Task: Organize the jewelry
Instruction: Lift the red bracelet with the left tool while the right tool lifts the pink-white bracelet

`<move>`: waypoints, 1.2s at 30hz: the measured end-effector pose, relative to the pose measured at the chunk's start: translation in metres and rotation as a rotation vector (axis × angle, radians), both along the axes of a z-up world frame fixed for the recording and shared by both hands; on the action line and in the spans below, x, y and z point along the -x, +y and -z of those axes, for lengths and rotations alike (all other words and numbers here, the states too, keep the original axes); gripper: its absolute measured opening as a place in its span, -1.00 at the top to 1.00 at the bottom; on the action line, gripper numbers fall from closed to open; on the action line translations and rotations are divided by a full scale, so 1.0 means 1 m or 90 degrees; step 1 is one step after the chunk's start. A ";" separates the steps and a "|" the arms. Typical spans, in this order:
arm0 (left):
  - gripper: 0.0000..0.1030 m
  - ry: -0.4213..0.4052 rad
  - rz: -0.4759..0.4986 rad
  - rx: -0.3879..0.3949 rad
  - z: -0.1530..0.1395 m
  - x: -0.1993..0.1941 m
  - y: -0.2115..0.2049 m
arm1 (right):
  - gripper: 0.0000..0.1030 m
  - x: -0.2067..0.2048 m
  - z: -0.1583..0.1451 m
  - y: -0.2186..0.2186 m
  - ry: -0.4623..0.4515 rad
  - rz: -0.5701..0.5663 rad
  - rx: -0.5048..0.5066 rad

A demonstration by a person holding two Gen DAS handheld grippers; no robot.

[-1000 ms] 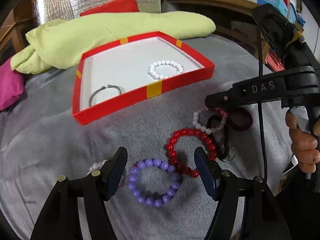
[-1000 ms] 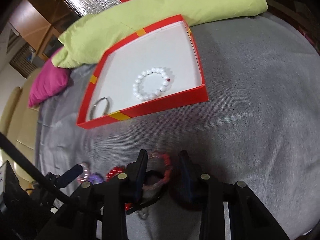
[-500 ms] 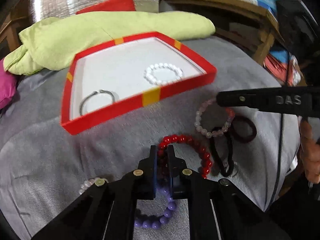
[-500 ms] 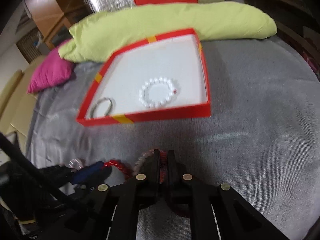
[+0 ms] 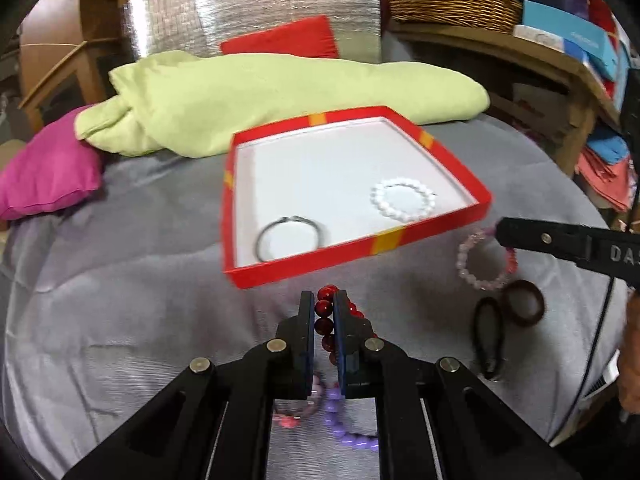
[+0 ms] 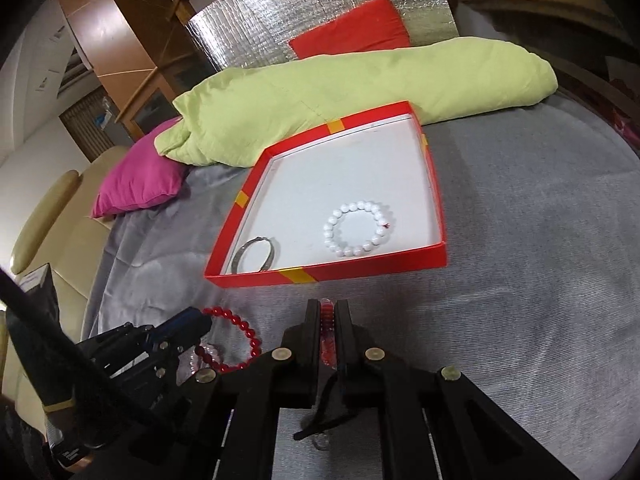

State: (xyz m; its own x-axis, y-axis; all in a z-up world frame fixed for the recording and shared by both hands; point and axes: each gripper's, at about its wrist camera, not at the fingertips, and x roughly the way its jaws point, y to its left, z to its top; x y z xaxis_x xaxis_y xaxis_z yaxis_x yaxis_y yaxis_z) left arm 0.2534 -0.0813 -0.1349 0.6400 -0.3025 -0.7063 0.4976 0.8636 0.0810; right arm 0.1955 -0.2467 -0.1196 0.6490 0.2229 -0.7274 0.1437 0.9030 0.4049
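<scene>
Now both tools, formerly open, clamp bracelets above the cloth.

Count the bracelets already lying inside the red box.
2: a white bead bracelet near the red box's front right corner, a thin dark bangle near its front left.

Shallow red cardboard box [image 5: 432,229], yellow bands on its rim, white floor. Inside: white bead bracelet [image 5: 404,201], dark grey metal bangle [image 5: 288,238]. Glossy red bead bracelet [image 5: 325,325] between black fingers. Pale pink bead bracelet [image 5: 480,264], purple bead bracelet [image 5: 348,432]. Grey fabric cover [image 6: 540,280]; lime-green cushion [image 6: 360,92]; magenta pillow [image 6: 140,180].
</scene>
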 end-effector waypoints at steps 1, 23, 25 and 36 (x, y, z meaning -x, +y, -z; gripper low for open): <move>0.81 -0.006 -0.007 -0.001 -0.001 -0.001 0.002 | 0.86 -0.001 0.000 0.003 0.000 -0.002 -0.001; 0.81 -0.070 -0.088 -0.017 -0.020 0.000 0.031 | 0.86 -0.005 -0.002 0.035 -0.012 -0.027 0.000; 0.81 -0.073 -0.099 -0.017 -0.022 -0.001 0.034 | 0.86 -0.005 -0.003 0.037 -0.015 -0.027 0.001; 0.81 -0.084 -0.133 -0.008 -0.028 -0.003 0.049 | 0.86 -0.003 -0.009 0.041 -0.032 -0.027 0.001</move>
State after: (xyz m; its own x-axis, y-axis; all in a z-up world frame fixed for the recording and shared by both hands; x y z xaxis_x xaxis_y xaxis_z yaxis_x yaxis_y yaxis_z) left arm 0.2563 -0.0322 -0.1071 0.7750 -0.1451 -0.6150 0.2922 0.9453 0.1452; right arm 0.1987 -0.2052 -0.1110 0.6746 0.2504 -0.6944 0.0846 0.9083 0.4097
